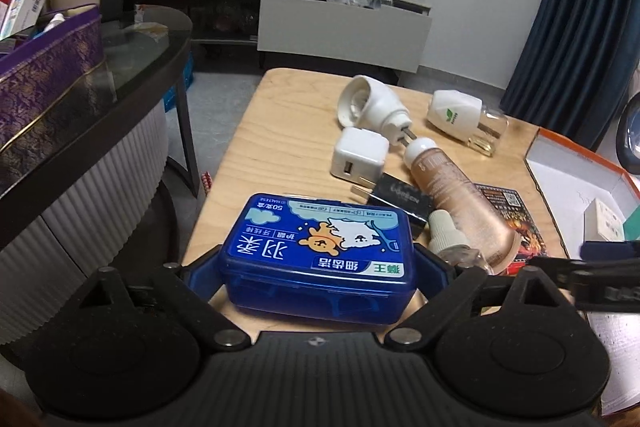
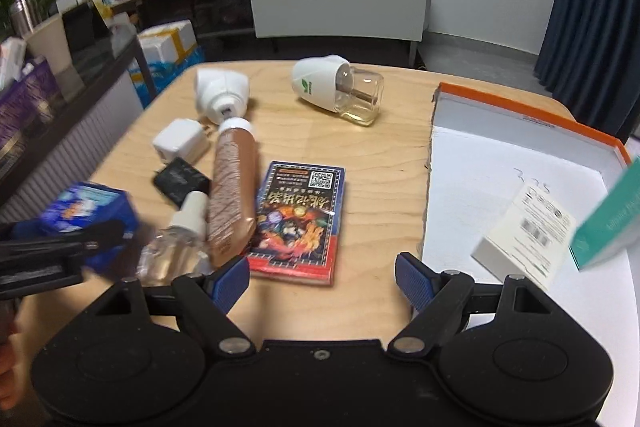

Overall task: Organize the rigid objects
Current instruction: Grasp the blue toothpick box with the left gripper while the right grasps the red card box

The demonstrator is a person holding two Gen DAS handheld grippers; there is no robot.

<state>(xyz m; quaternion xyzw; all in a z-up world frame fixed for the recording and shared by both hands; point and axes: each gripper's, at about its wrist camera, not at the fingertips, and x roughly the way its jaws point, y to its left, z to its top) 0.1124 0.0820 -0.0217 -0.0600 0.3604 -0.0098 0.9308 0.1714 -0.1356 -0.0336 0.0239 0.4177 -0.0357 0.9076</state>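
Note:
My left gripper [image 1: 318,269] is shut on a blue floss-pick box [image 1: 318,247], held just above the wooden table [image 1: 280,147]. The box also shows blurred at the left of the right wrist view [image 2: 86,211]. My right gripper [image 2: 322,277] is open and empty over the table's near edge, next to a card box with colourful print [image 2: 298,223]. A bronze tube [image 2: 234,187], a clear spray bottle [image 2: 176,247], a black case [image 2: 180,181], a white charger [image 2: 180,143] and two white plug-in diffusers [image 2: 222,93] [image 2: 336,87] lie on the table.
An open orange-rimmed box [image 2: 520,119] lies on the right, holding a white carton [image 2: 528,231] and a teal box [image 2: 608,223]. A dark glass-topped counter [image 1: 152,47] with a purple box [image 1: 48,79] stands left. A TV cabinet [image 1: 344,23] is behind.

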